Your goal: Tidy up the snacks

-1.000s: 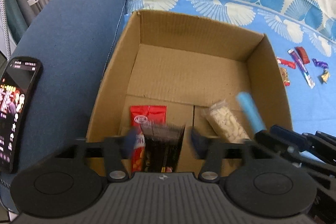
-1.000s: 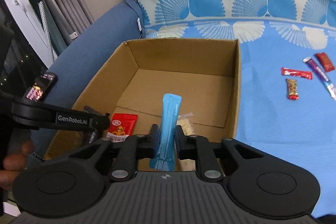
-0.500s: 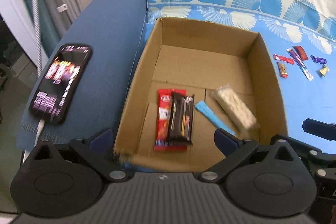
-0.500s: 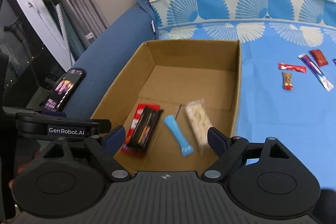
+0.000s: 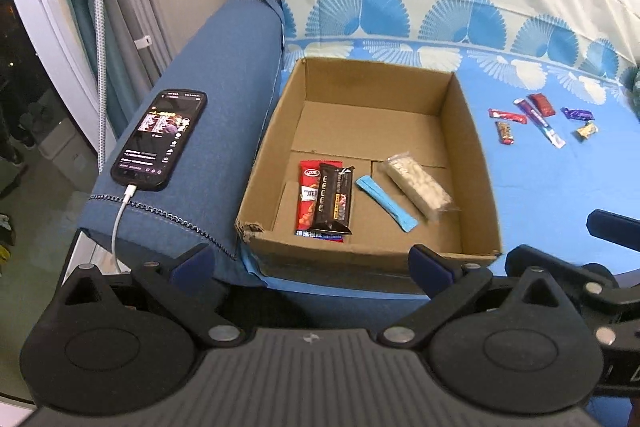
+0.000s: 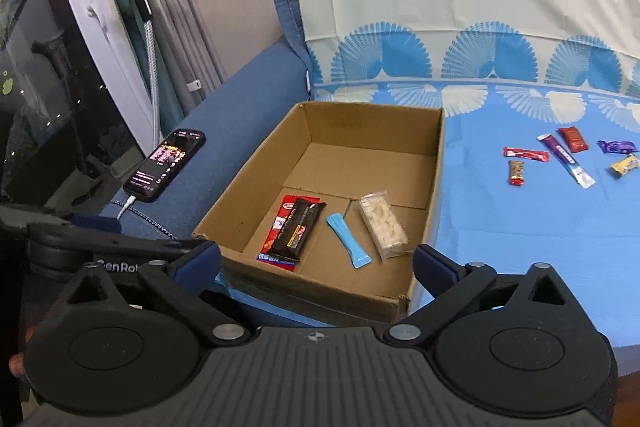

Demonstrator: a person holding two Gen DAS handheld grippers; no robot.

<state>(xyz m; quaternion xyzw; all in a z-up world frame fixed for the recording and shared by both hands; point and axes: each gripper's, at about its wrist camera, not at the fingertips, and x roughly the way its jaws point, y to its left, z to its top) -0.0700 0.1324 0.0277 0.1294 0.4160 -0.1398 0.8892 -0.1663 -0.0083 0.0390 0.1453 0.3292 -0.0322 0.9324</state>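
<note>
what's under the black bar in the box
A red packet lies under the black bar in the box, showing at the bar's left and bottom edges. Its covered part can't be seen.

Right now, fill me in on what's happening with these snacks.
A person holding two grippers is sorting snacks into a brown cardboard box on a blue sofa. Four lie inside, including a black bar atop a red packet and a light blue stick. The left gripper and right gripper are open and empty. Six wrapped snacks wait on the cloth.
</note>
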